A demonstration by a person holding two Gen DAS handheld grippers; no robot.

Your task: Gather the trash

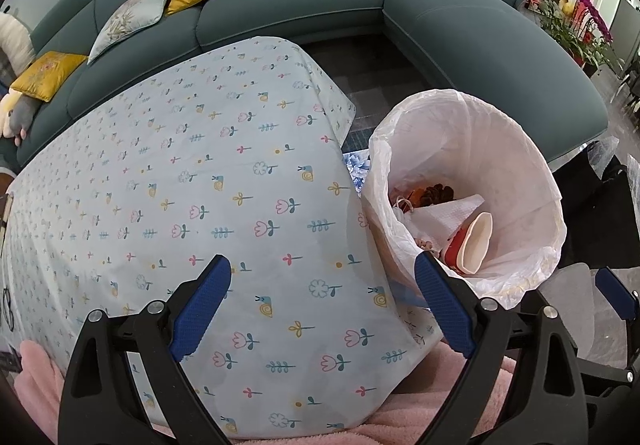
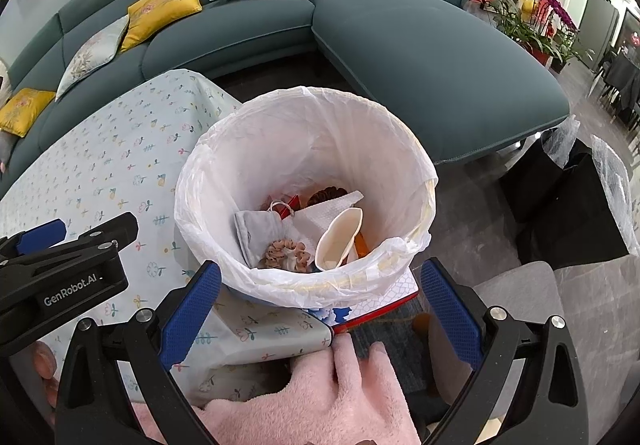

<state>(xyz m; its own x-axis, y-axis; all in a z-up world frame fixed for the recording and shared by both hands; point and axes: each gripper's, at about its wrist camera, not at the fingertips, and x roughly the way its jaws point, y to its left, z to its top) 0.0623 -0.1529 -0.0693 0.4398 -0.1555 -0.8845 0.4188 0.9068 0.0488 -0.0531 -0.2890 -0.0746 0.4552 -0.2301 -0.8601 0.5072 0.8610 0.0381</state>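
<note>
Both grippers, left (image 1: 322,291) and right (image 2: 320,295), hang spread and empty; the white-lined round bin (image 2: 400,149) holds rubbish, the flower-print tablecloth (image 1: 180,185) looks bare — apparently nearly done.

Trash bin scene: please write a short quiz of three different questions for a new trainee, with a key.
1. True or false: the trash bin is lined with a white plastic bag.
2. Multiple choice: where does the squashed paper cup lie? A) on the tablecloth B) inside the bin C) on the sofa
3. Short answer: are the jaws of the left gripper and the right gripper open or shut, and is anything held?

Key
1. True.
2. B.
3. Both open, nothing held. The flowered tablecloth shows no trash on it.
</note>
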